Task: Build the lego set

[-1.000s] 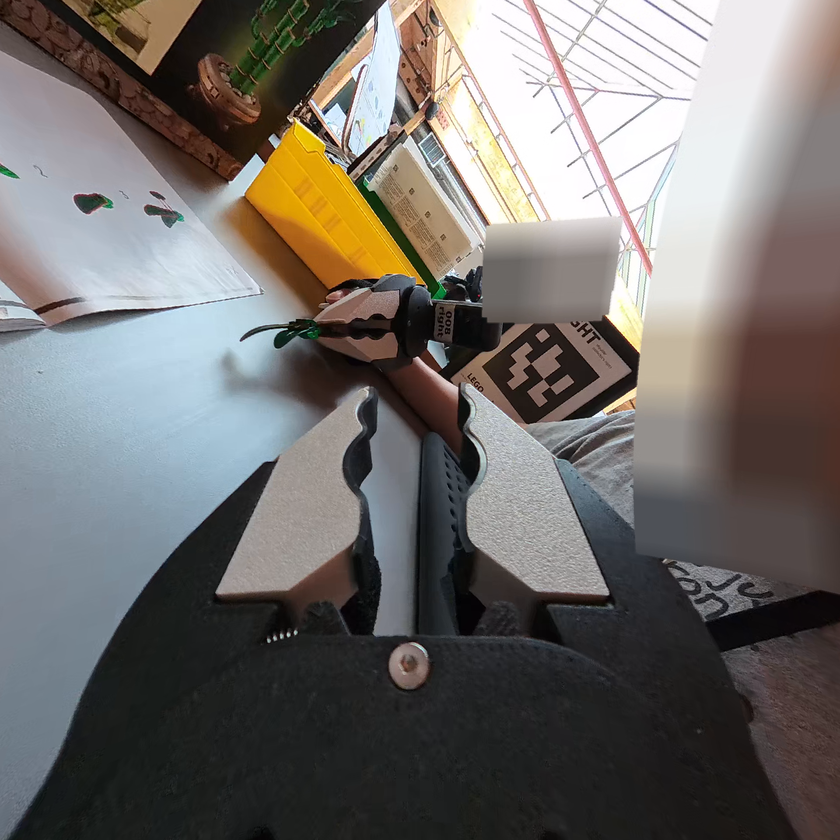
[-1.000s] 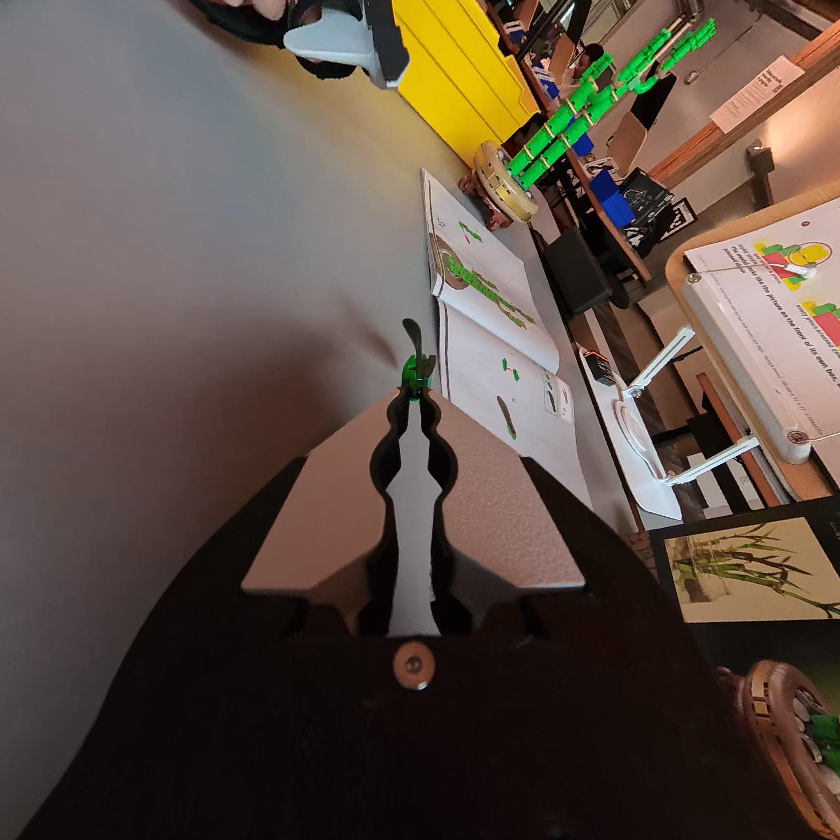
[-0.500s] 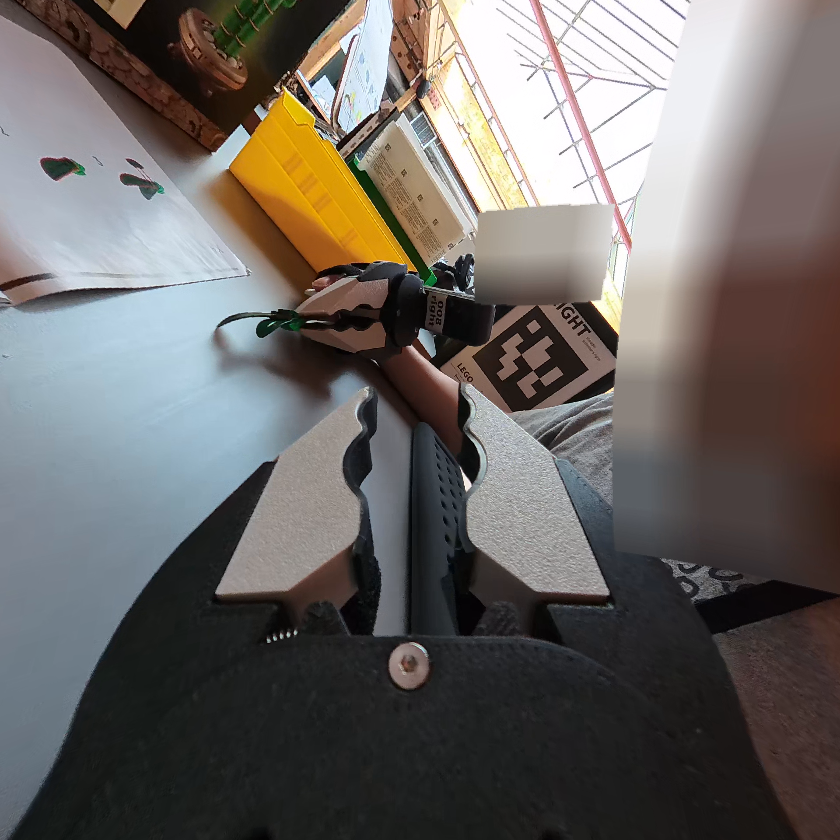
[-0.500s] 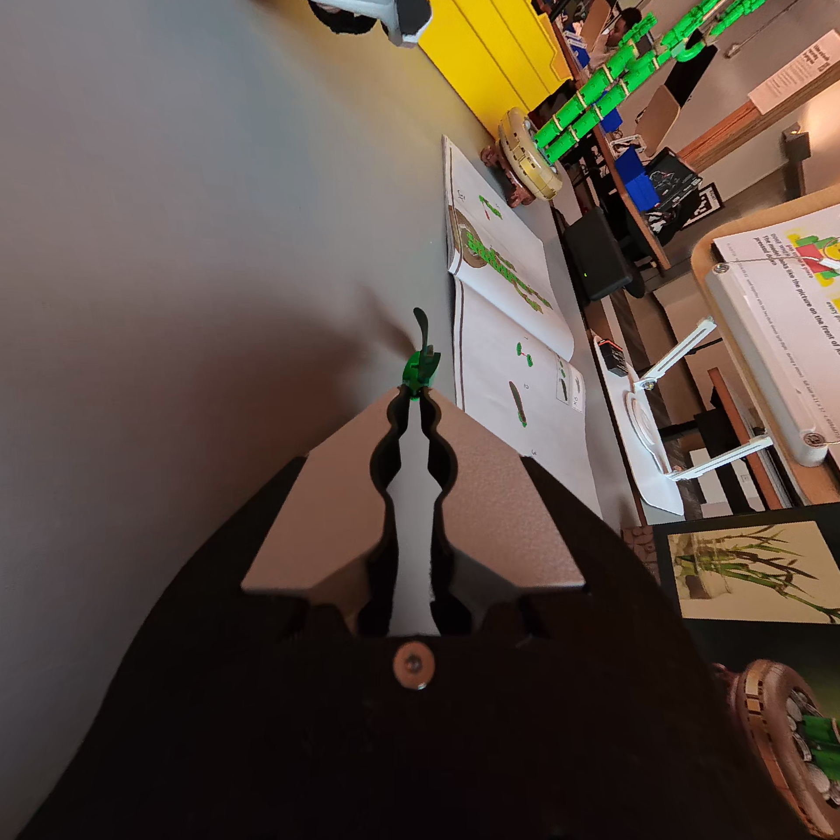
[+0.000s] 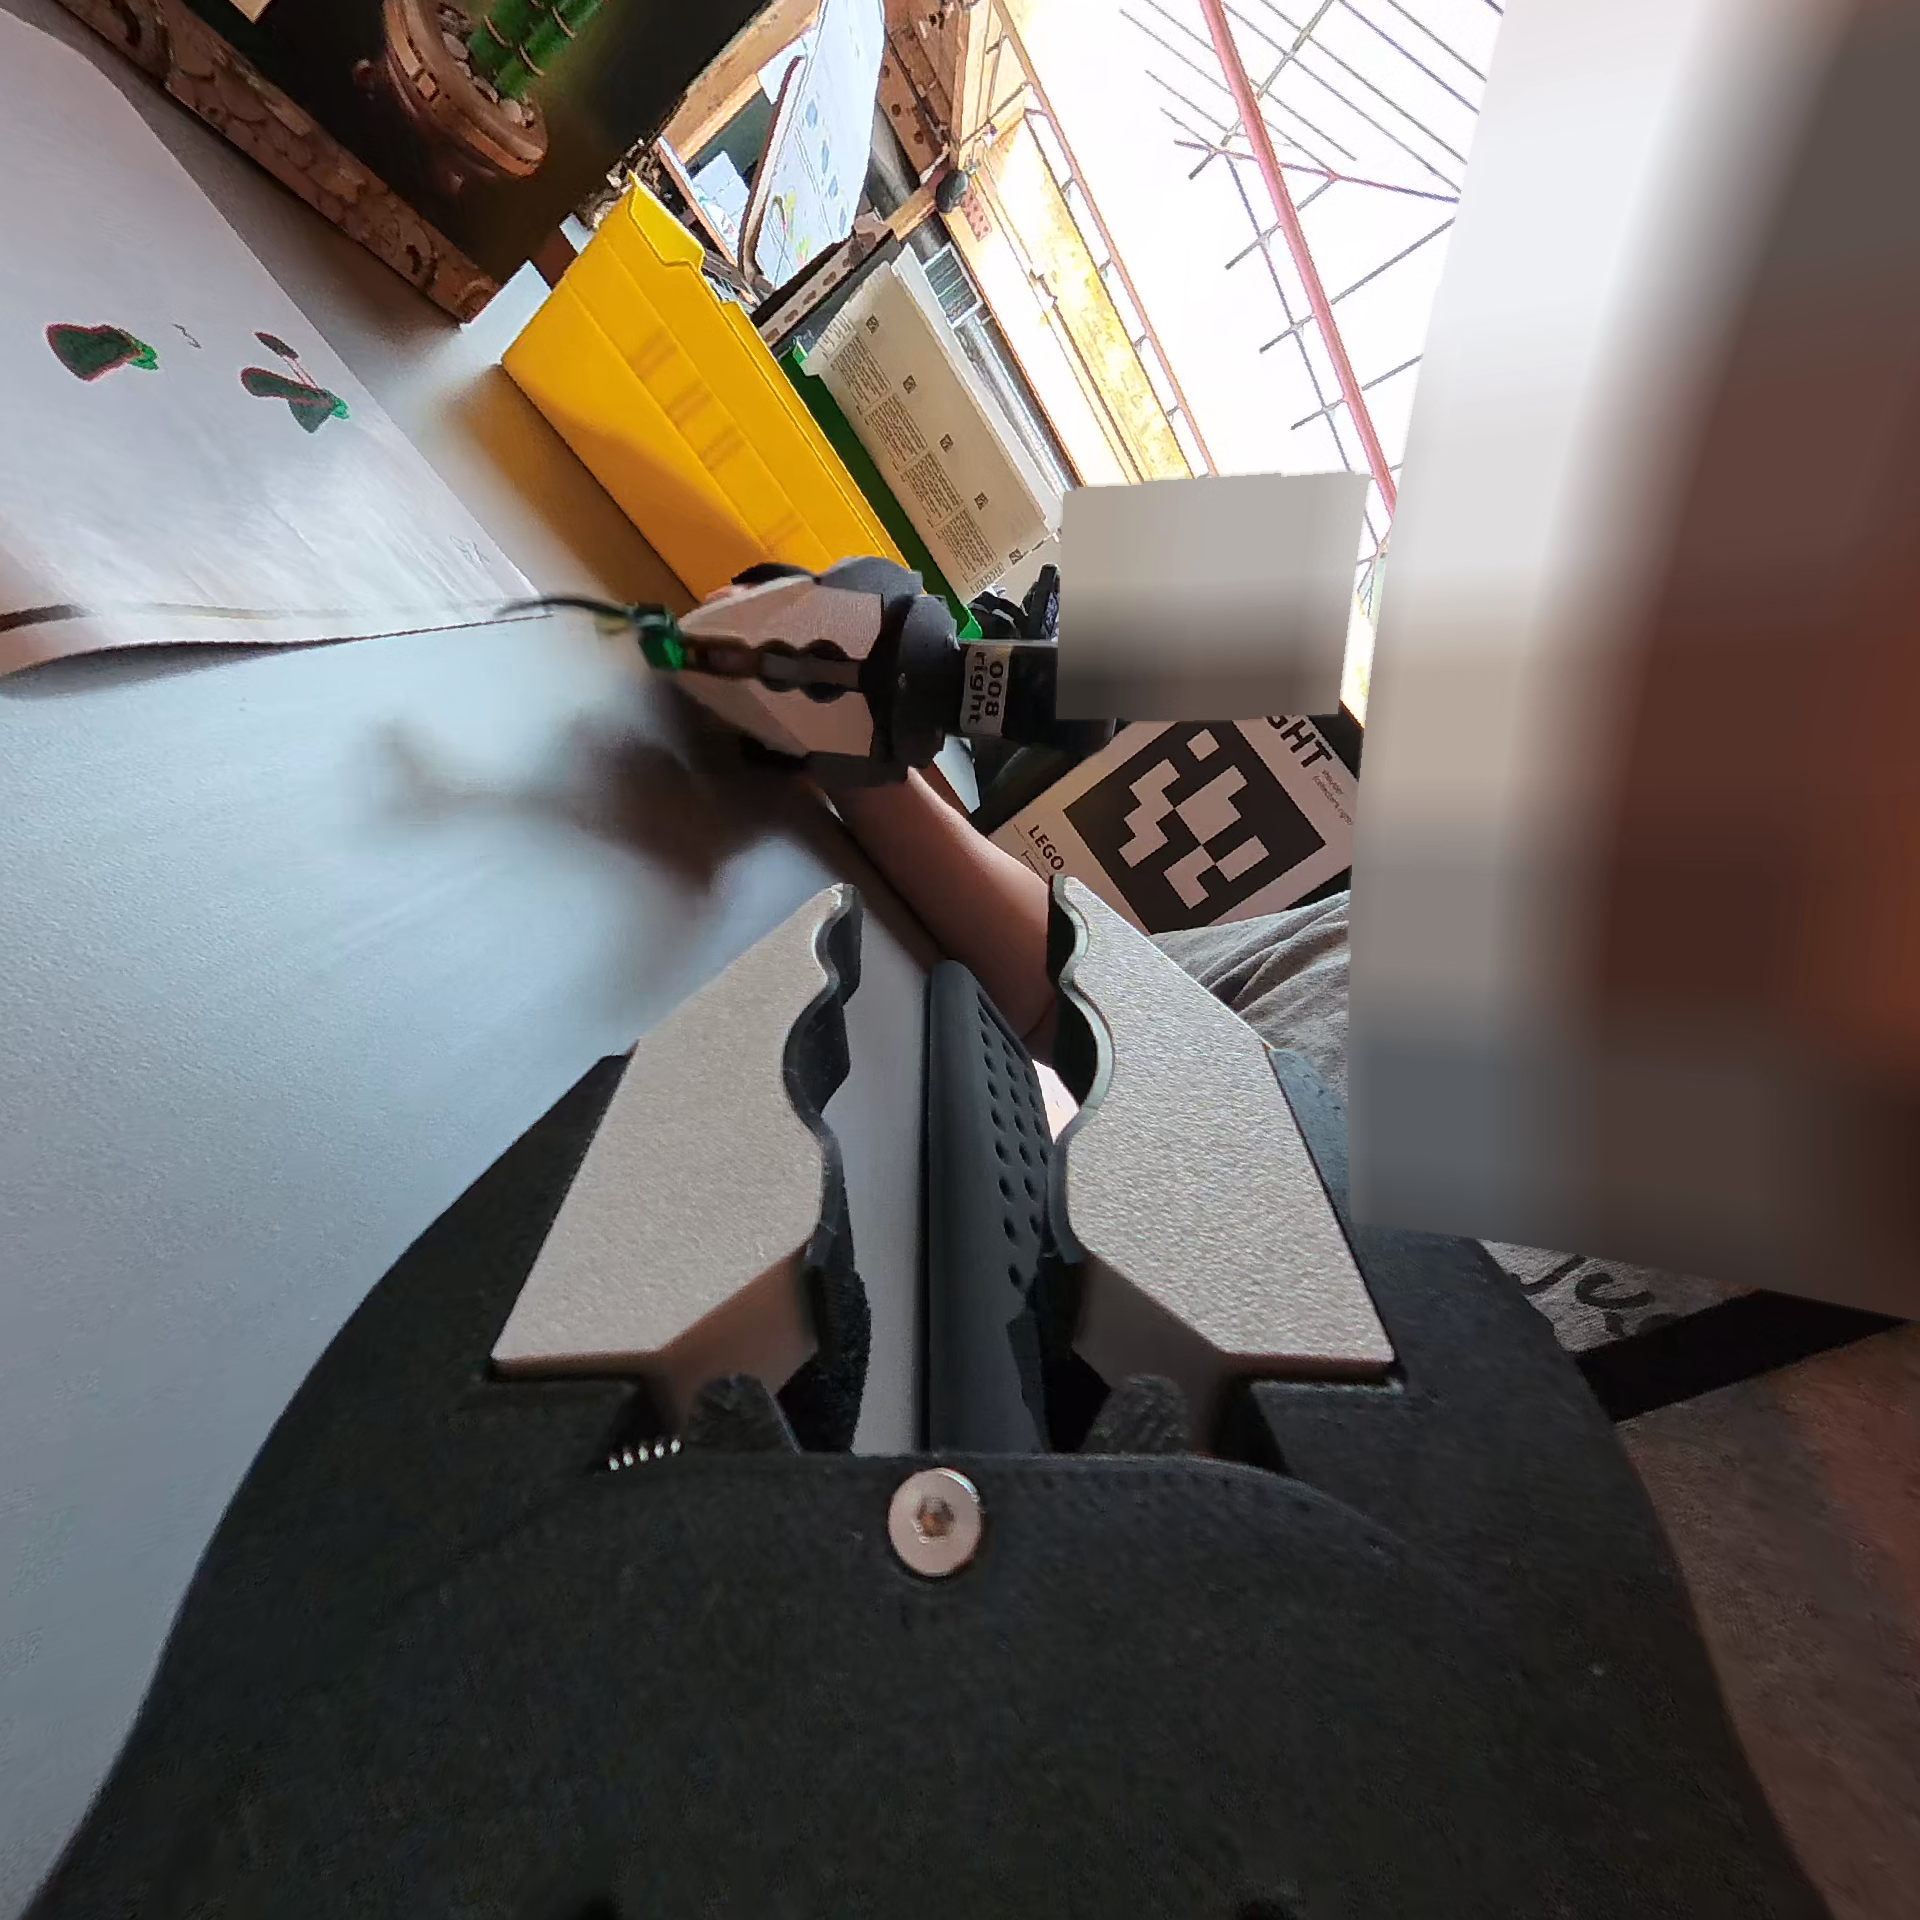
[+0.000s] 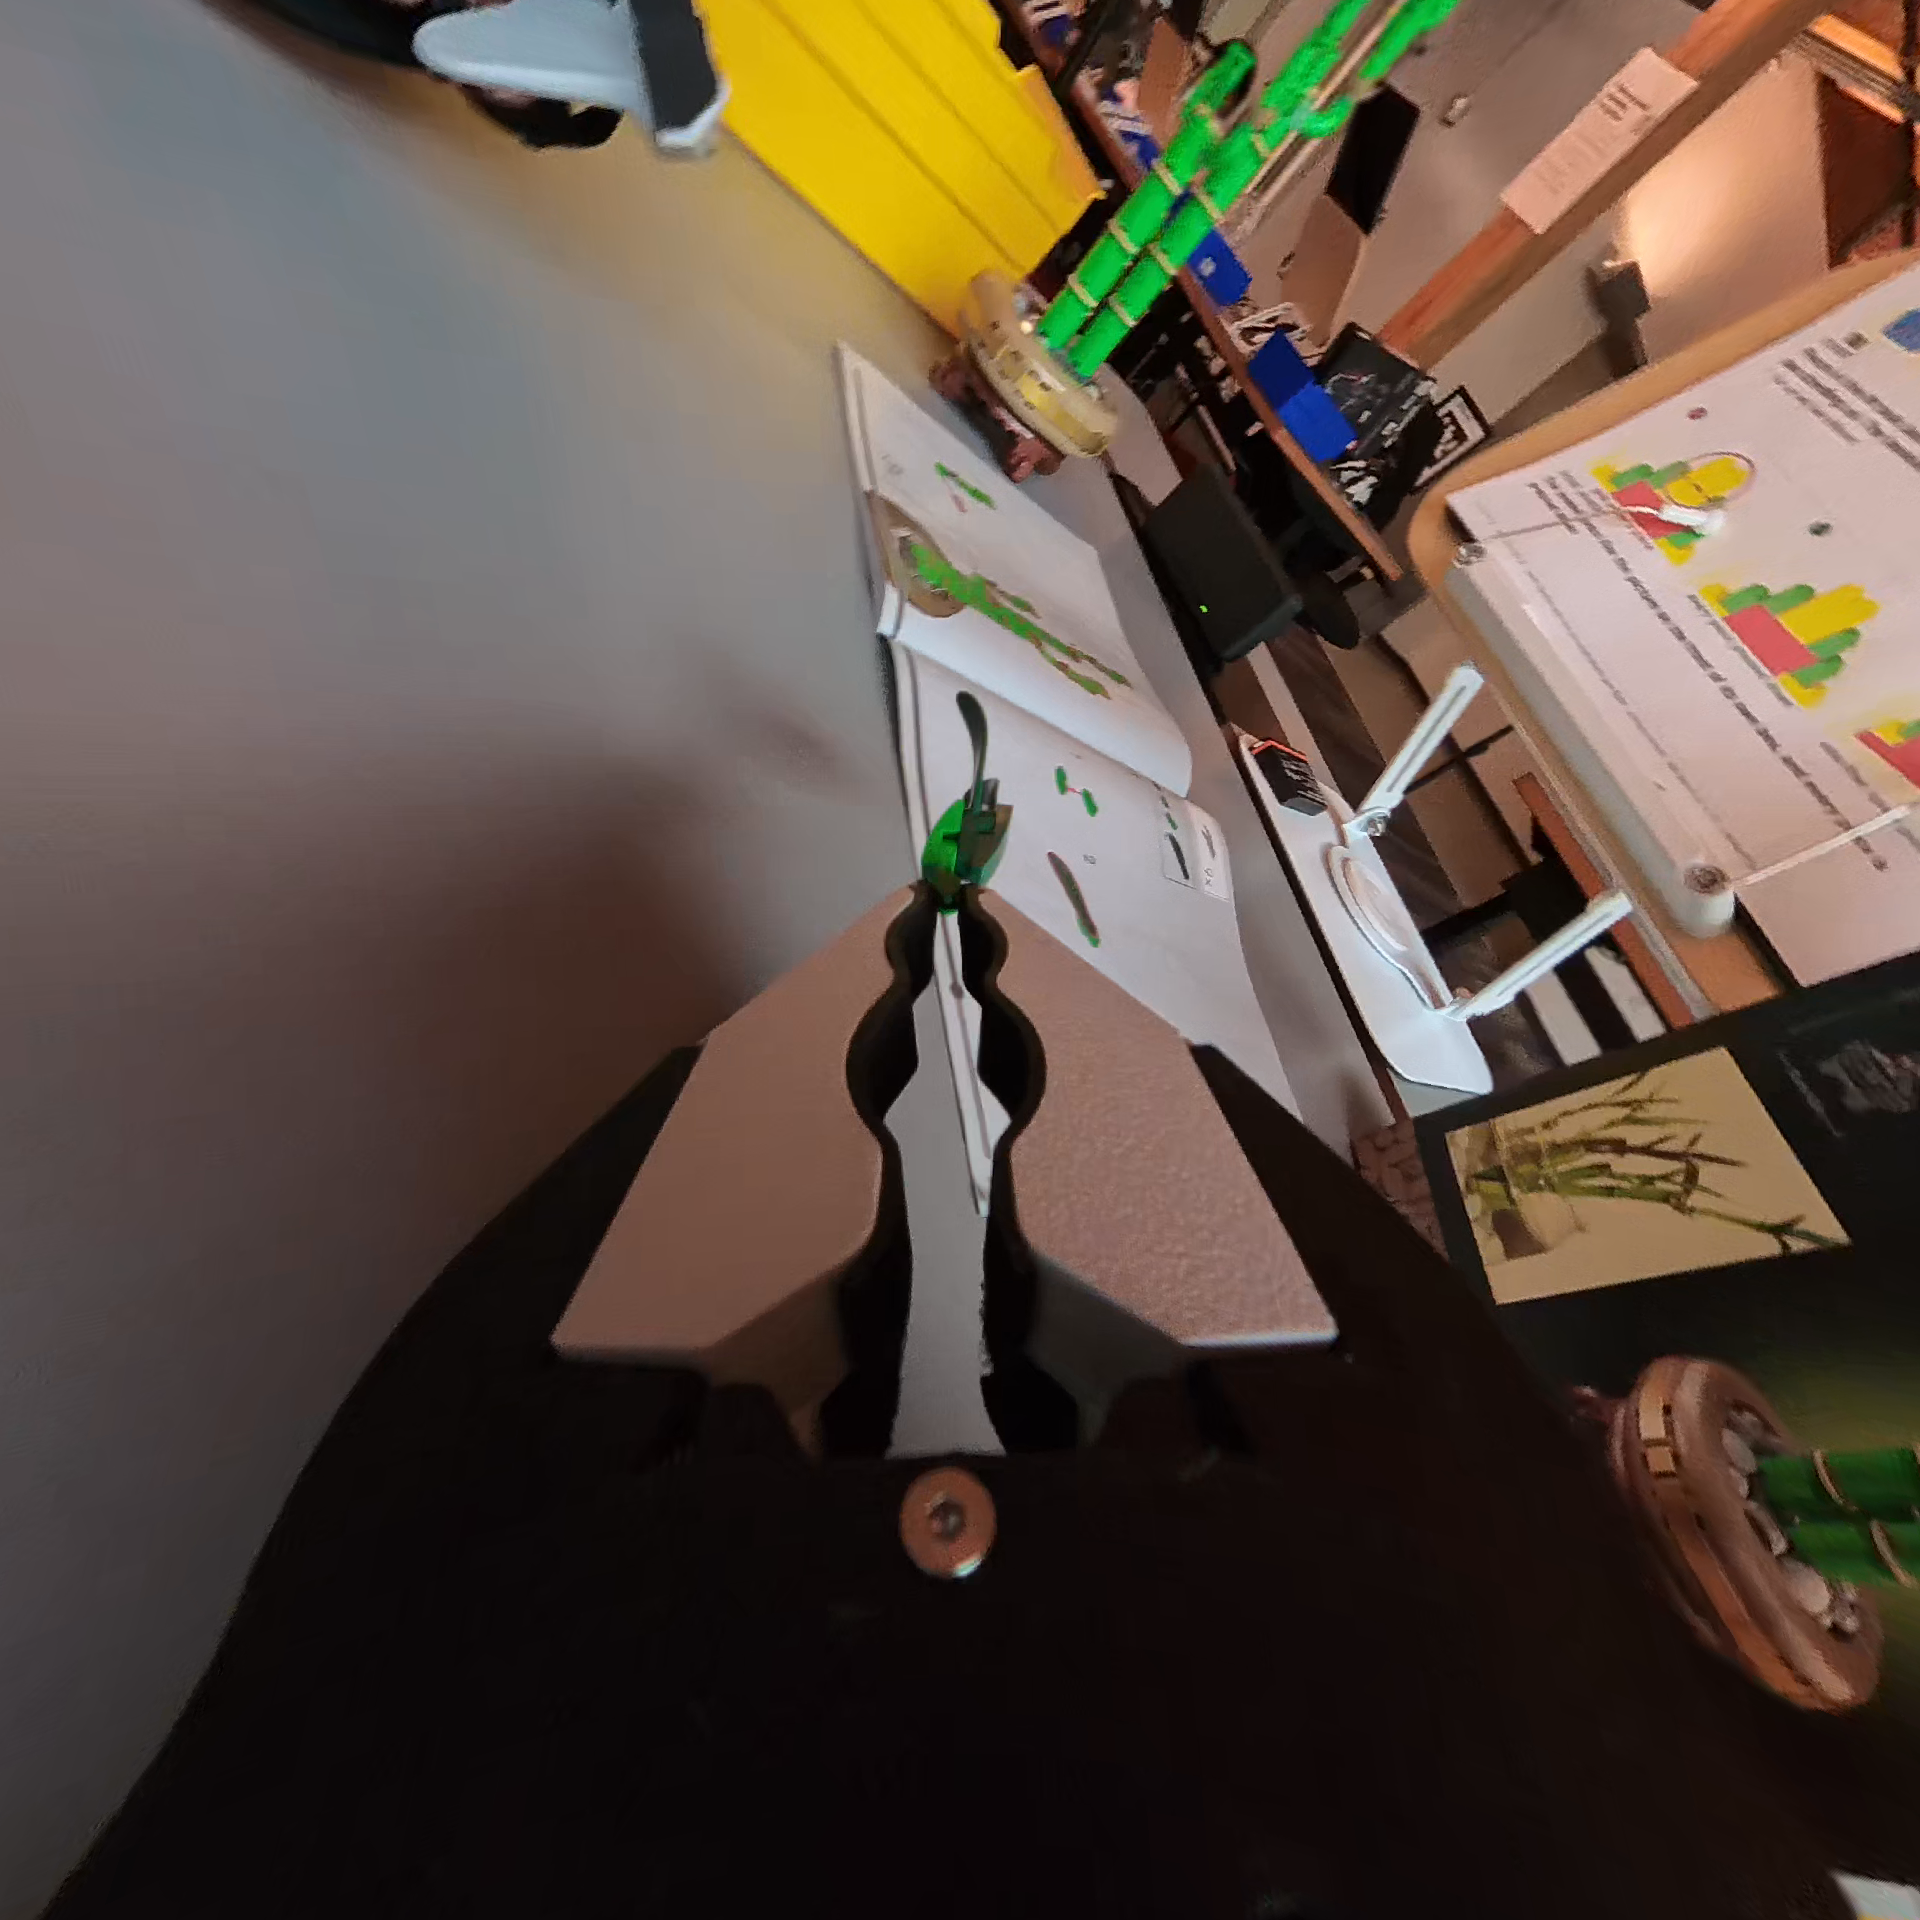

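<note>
My right gripper (image 6: 940,902) is shut on a small green leaf piece (image 6: 961,840) with a dark curved stem, held above the grey table over the edge of the open instruction booklet (image 6: 1081,769). It also shows in the left wrist view (image 5: 691,652), with the leaf piece (image 5: 658,644) at its tips. My left gripper (image 5: 951,914) is open and empty at the table's near edge; its fingers (image 6: 582,57) show far off. A green bamboo model (image 6: 1153,249) stands in a round pot (image 6: 1039,384) behind the booklet.
A yellow bin (image 5: 707,416) stands at the back of the table (image 5: 260,987). The set's box (image 6: 1642,1195) lies at the right. A white stand (image 6: 1392,935) sits beside the booklet. A person's forearm (image 5: 935,842) reaches behind the right gripper. Across from one pair of fingers to the other is roughly 15 centimetres. From my left tips it is roughly 30 centimetres to the round pot (image 6: 1039,384); from my right, 35 centimetres. To reach the green bamboo model (image 6: 1153,249) in a straight line is about 35 centimetres for my left fingers, about 40 centimetres for my right.
My right gripper has carried the leaf piece forward, from over bare table to over the booklet's edge. My left gripper stays open and has barely moved.
</note>
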{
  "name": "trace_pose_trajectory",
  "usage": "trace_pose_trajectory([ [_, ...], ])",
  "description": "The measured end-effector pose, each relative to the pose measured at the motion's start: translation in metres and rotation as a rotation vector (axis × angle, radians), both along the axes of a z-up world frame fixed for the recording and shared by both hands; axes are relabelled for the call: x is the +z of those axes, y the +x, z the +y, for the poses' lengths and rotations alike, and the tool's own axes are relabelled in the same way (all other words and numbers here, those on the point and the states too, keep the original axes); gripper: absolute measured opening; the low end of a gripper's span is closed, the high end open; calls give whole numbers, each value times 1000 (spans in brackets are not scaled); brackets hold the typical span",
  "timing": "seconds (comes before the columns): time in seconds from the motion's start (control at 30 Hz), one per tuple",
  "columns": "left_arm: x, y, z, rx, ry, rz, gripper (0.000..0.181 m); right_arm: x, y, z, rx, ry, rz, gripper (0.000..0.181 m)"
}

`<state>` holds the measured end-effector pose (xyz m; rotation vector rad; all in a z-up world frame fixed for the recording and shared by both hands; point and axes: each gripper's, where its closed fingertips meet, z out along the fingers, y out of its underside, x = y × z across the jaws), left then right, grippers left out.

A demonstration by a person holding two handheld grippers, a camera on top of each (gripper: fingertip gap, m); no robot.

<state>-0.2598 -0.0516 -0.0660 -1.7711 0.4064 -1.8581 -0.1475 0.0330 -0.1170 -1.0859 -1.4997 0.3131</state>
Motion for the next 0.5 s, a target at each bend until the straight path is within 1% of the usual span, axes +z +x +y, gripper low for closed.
trace_pose_trajectory([
  [0.13,0,0,0,-3,-7,-6,34,20,8,6,-6,-100,148,2],
  [0.2,0,0,0,-5,-8,-5,34,26,10,7,1,-128,189,2],
  [0.5,-1,1,-1,-9,-10,-3,34,32,13,8,14,-169,240,3],
])
